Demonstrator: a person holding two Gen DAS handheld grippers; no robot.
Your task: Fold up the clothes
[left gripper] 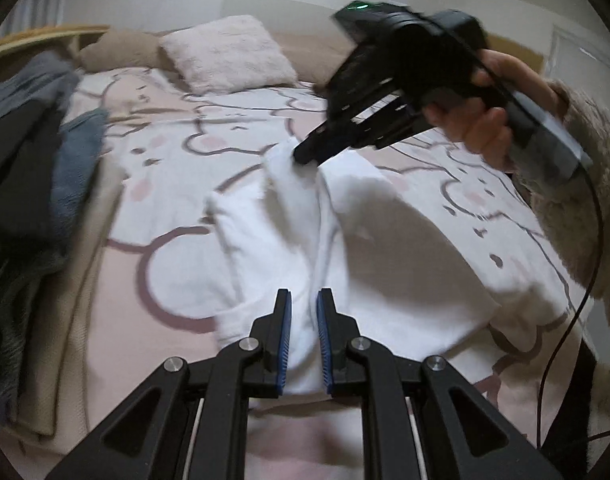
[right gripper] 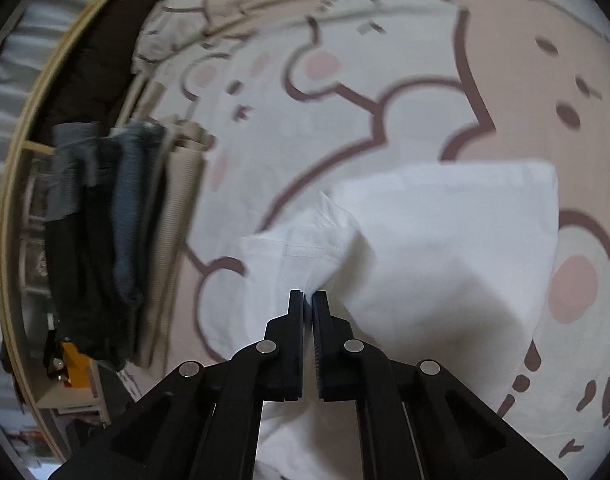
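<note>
in the left wrist view, the left gripper point(left gripper: 304, 300) is seen nearly closed, its blue pads pinched on a bunched fold of the white garment point(left gripper: 345, 240). the garment is spread on the bed cover point(left gripper: 177, 152), which is printed with pink and white bears, and a ridge of cloth is drawn up between the two grippers. at the far end of that ridge the right gripper point(left gripper: 303, 156) is clamped on the cloth, and it is carried by a hand point(left gripper: 489, 120) in a fluffy beige sleeve point(left gripper: 585, 184). a stack of folded clothes point(left gripper: 33, 168) is seen at the left of the bed, and a pink pillow point(left gripper: 229, 54) lies at its head.

in the right wrist view, the right gripper point(right gripper: 308, 296) is shown closed tight on a thin pinch of the white garment point(right gripper: 445, 232), near a stitched seam. the rest of the garment lies flat on the bed cover point(right gripper: 385, 80). the stack of folded clothes point(right gripper: 105, 240) is seen at the left, apart from the garment.
</note>
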